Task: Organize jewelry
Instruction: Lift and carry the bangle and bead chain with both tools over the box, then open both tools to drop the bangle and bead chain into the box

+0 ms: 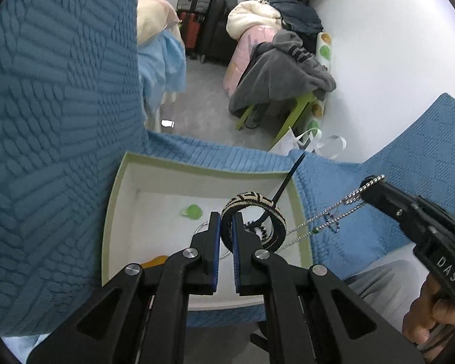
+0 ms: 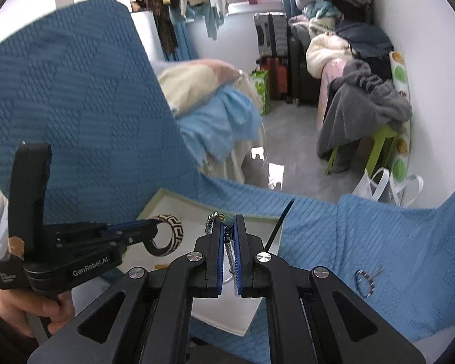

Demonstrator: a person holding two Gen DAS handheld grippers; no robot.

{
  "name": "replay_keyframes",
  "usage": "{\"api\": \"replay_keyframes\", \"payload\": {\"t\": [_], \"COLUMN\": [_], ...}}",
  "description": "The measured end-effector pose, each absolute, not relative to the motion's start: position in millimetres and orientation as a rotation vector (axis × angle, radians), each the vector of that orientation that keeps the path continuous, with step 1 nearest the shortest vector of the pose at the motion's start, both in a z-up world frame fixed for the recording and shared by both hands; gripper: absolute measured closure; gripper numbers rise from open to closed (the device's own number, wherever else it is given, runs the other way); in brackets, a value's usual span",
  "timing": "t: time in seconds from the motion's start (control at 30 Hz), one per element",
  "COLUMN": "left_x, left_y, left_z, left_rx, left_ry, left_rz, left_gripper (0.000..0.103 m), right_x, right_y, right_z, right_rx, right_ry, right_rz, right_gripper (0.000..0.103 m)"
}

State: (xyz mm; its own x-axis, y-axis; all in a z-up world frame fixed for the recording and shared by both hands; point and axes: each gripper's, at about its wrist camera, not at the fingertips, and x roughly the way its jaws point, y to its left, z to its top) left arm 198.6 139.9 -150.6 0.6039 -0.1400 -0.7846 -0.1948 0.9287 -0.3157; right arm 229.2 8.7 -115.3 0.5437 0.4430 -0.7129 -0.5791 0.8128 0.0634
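The left gripper has its fingers clamped on a patterned bangle above the box. The right gripper has its fingers closed on a silver chain, which hangs between them.

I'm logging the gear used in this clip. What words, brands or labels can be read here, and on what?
"GenRobot.AI": on the body of the left gripper, in the right wrist view.
"DAS": on the body of the right gripper, in the left wrist view; the word may run on out of sight.
Small white print on the left gripper's end block: too small to read.
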Motion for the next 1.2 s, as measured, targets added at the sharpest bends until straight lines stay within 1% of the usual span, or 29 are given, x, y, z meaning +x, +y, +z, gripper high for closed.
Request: {"api": "replay_keyframes", "payload": {"t": [0.47, 0.6, 0.67, 0.7, 0.73, 0.77, 1.03, 1.13, 1.2], "left_x": [200, 200, 200, 199, 198, 197, 192, 190, 190], "left_y": [138, 139, 142, 143, 144, 144, 140, 135, 131], "left_z": [-189, -200, -203, -203, -203, -200, -171, -158, -150], "left_rx": [-0.366, -0.372, -0.388, -0.395, -0.396, -0.394, -0.410, -0.426, -0.434], "left_ry": [1.024, 1.058, 1.072, 1.075, 1.072, 1.061, 0.947, 0.882, 0.848], "left_rz": [0.063, 0.068, 0.073, 0.085, 0.102, 0.110, 0.105, 0.099, 0.098], "left_gripper": [0.096, 0.095, 0.084, 0.065, 0.050, 0.048, 0.046, 0.042, 0.041], "right_x": [232, 233, 234, 235, 235, 236, 238, 241, 242], "right_y": [15, 16, 16, 15, 14, 14, -1, -11, -18], "right_z": [-181, -198, -201, -201, -200, -196, -163, -149, -141], "right_rx": [-0.224, -0.229, -0.226, -0.218, -0.211, -0.205, -0.177, -0.165, -0.160], "right_ry": [0.908, 0.947, 0.955, 0.958, 0.957, 0.951, 0.856, 0.819, 0.795], "right_rz": [0.608, 0.609, 0.608, 0.611, 0.618, 0.623, 0.643, 0.642, 0.641], "right_gripper": [0.099, 0.099, 0.099, 0.099, 0.098, 0.098, 0.098, 0.098, 0.098]}}
